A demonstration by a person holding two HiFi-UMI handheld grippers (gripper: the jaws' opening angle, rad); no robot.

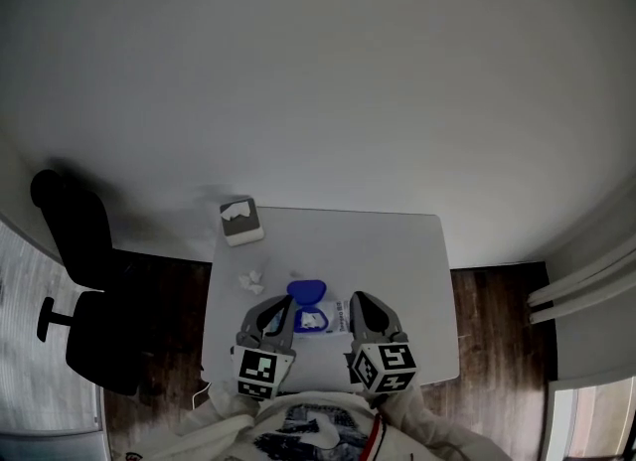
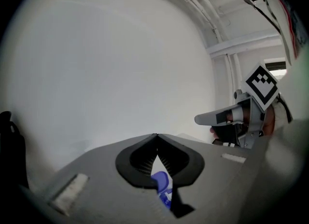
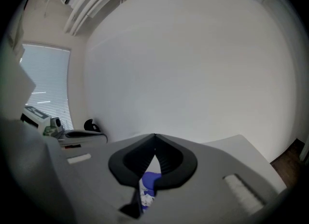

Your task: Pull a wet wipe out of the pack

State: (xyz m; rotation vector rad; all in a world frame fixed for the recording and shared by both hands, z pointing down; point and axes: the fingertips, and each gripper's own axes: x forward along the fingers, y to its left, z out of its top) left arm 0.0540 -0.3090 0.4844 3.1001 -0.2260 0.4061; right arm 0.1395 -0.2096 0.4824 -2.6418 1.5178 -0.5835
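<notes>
The wet wipe pack (image 1: 320, 320) lies on the white table (image 1: 397, 260) near its front edge, its blue lid (image 1: 307, 291) flipped open. My left gripper (image 1: 275, 303) hovers just left of the pack and my right gripper (image 1: 359, 300) just right of it. Neither touches the pack. In the left gripper view the left gripper (image 2: 156, 136) is shut with nothing between the tips, and the blue lid (image 2: 161, 182) shows below them. The right gripper (image 3: 155, 136) is likewise shut and empty, with the blue lid (image 3: 150, 178) under it.
A crumpled white wipe (image 1: 251, 279) lies left of the pack. A small box with white tissue (image 1: 241, 221) stands at the table's far left corner. A black office chair (image 1: 84, 280) is on the dark wood floor to the left.
</notes>
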